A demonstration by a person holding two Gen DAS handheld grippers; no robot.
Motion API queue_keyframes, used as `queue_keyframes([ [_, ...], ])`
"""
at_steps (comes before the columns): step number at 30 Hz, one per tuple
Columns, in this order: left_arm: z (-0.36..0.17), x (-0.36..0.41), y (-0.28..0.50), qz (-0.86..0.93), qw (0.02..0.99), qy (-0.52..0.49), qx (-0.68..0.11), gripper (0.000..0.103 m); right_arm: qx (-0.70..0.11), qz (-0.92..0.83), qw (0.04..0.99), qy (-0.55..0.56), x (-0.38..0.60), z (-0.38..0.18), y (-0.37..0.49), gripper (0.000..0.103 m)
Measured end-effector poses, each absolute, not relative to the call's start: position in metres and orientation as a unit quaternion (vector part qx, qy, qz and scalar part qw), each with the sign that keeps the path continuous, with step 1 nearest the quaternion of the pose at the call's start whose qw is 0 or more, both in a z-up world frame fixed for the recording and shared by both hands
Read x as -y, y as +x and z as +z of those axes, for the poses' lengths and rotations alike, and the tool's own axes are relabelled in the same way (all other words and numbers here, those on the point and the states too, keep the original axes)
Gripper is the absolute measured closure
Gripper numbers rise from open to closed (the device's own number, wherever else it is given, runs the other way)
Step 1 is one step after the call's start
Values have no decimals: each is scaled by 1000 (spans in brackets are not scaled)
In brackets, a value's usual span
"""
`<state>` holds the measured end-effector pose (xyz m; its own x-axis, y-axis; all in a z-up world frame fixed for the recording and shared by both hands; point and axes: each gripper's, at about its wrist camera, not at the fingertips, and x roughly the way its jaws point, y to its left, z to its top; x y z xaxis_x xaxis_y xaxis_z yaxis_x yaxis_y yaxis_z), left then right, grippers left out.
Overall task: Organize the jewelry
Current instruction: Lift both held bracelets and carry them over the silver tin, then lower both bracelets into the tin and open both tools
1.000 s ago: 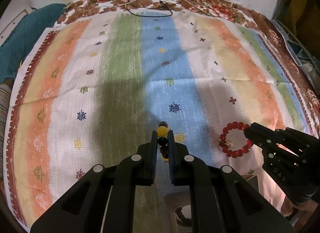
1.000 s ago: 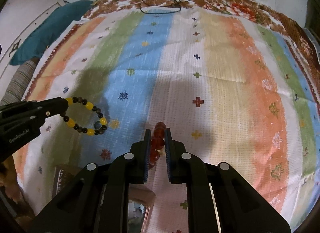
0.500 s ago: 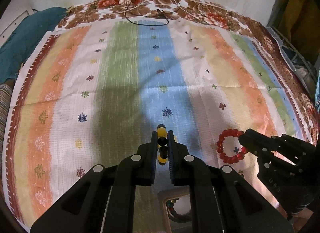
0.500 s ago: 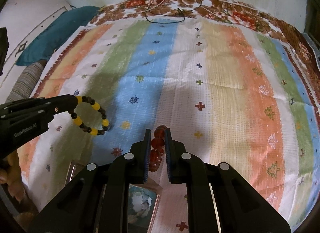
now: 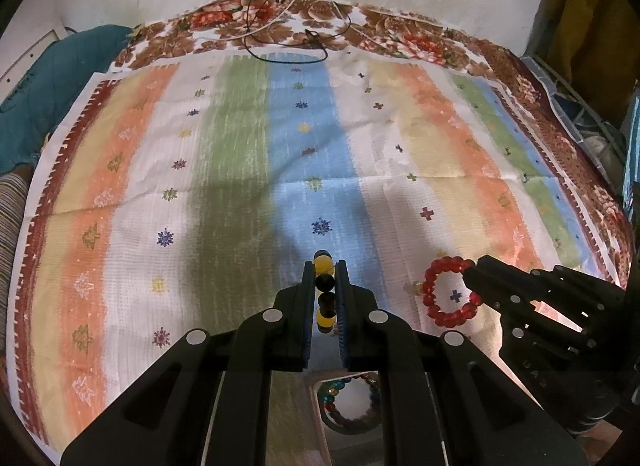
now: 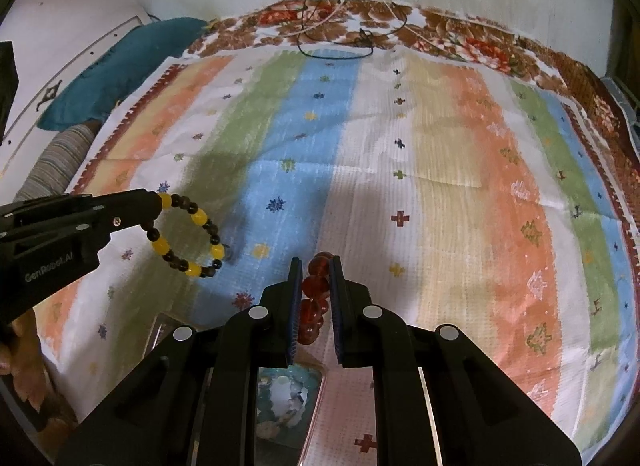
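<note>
1. The left tool (image 6: 158,205) is clamped on the yellow-and-black bracelet (image 6: 188,236), which hangs as an open loop above the striped cloth (image 6: 400,153), probably so it stays untangled for dropping into the box (image 5: 348,406) below. Its side reads "GenRobot.AI".
2. The right tool (image 6: 314,290) is pinched on the red bracelet (image 5: 450,292), also lifted clear of the cloth, likely for the same carry.
</note>
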<state>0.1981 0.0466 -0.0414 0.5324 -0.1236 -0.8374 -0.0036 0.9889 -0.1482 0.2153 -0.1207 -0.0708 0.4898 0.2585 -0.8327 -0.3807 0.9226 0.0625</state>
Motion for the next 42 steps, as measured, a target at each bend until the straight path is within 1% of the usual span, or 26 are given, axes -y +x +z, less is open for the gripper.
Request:
queue_keyframes([
  [19, -8, -36, 168, -53, 892, -69, -444, 94, -424, 203, 880, -70, 126, -35, 179, 89],
  [42, 7, -20, 116, -76, 904, -58, -417, 94, -423, 221, 876, -68, 129, -34, 140, 89],
])
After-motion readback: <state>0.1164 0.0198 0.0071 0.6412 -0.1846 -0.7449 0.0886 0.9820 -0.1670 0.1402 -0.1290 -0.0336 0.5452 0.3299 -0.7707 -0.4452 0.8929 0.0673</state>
